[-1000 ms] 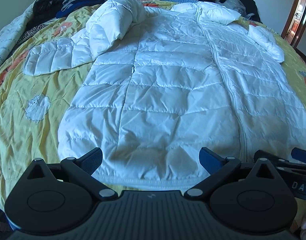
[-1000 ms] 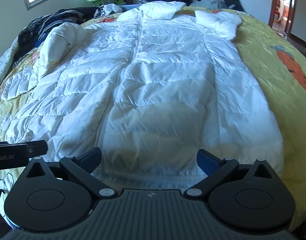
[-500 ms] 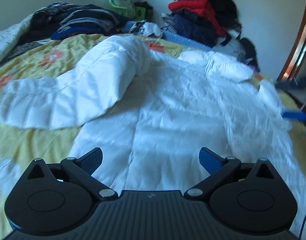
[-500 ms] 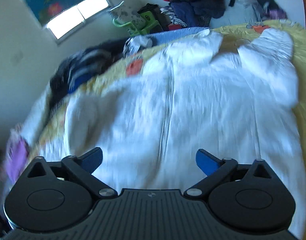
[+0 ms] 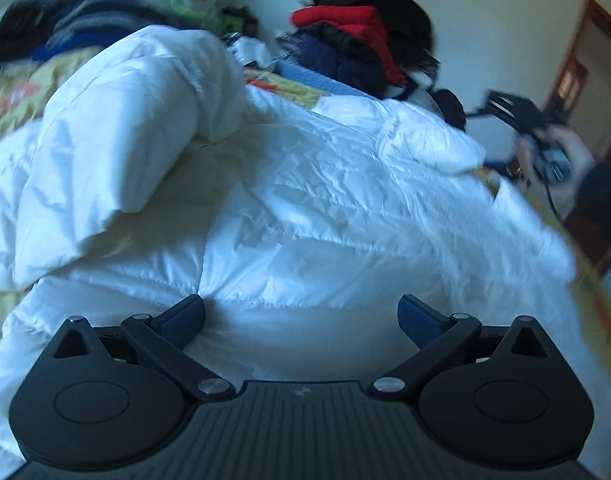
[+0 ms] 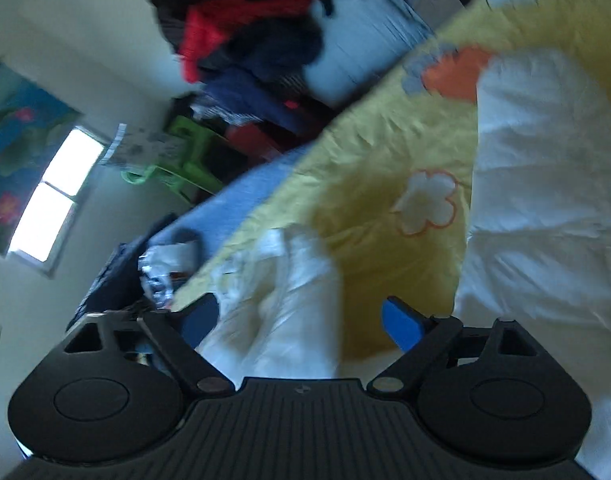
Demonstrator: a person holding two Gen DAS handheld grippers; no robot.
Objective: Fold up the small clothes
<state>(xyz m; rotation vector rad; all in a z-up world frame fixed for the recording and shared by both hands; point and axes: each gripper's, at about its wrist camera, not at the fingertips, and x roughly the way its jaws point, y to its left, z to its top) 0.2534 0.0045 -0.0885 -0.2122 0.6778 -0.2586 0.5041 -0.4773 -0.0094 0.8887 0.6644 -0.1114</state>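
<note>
A white quilted puffer jacket (image 5: 305,208) lies spread on a yellow bedspread (image 6: 369,168). Its left sleeve (image 5: 117,128) is folded up in a hump at the left. My left gripper (image 5: 301,316) is open and empty, low over the jacket's body. My right gripper (image 6: 301,320) is open and empty, tilted, over the jacket's collar (image 6: 281,280) near the bed's head; the right sleeve (image 6: 545,168) lies to its right. The right gripper also shows in the left wrist view (image 5: 545,140), held in a hand at the far right.
Piles of dark, red and blue clothes (image 5: 357,40) are heaped against the wall beyond the bed. A green plastic chair (image 6: 177,160) stands by the window (image 6: 53,200). A wooden door (image 5: 585,72) is at the right.
Both grippers have moved from the jacket's hem up toward its top. The left one has come closer to the folded sleeve. The right one has swung and tilted over the collar.
</note>
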